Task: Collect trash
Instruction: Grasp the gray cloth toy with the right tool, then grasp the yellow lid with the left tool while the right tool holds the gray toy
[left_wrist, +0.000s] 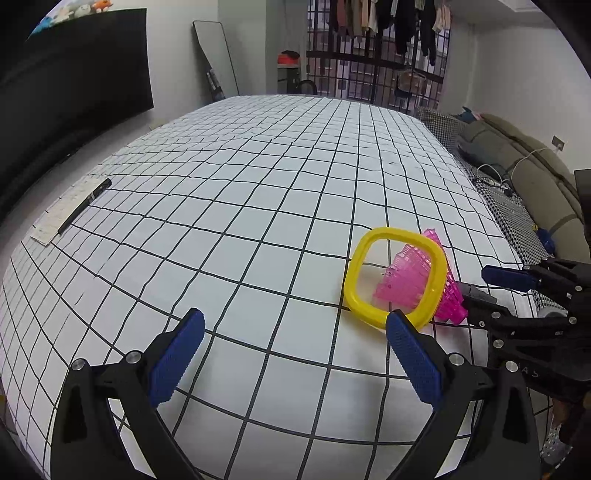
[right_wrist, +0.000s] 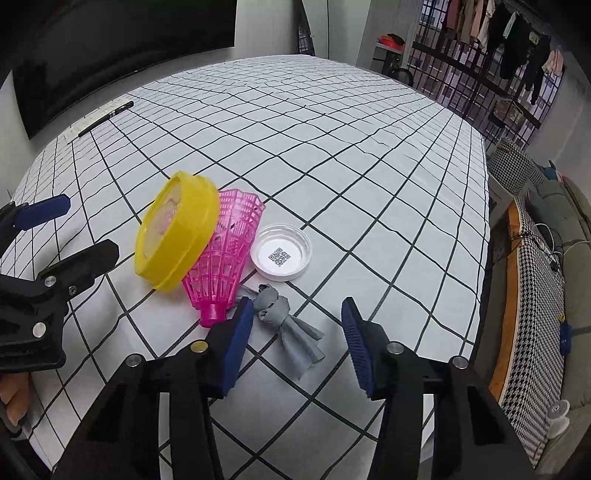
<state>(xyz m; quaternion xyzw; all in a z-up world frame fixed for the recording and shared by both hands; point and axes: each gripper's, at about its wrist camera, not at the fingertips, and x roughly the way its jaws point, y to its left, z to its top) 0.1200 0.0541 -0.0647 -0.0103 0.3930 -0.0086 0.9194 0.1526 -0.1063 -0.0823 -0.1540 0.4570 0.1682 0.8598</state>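
Knotted grey rag: near end hidden behind right gripper's finger. QR on white lid too small to read. Paper print illegible.

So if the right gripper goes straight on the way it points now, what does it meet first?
Most likely the grey cloth: it lies knotted on the table between the open jaws of the right gripper, nearer its left finger. The white lid lies further on. How high the gripper is above the table is unclear.
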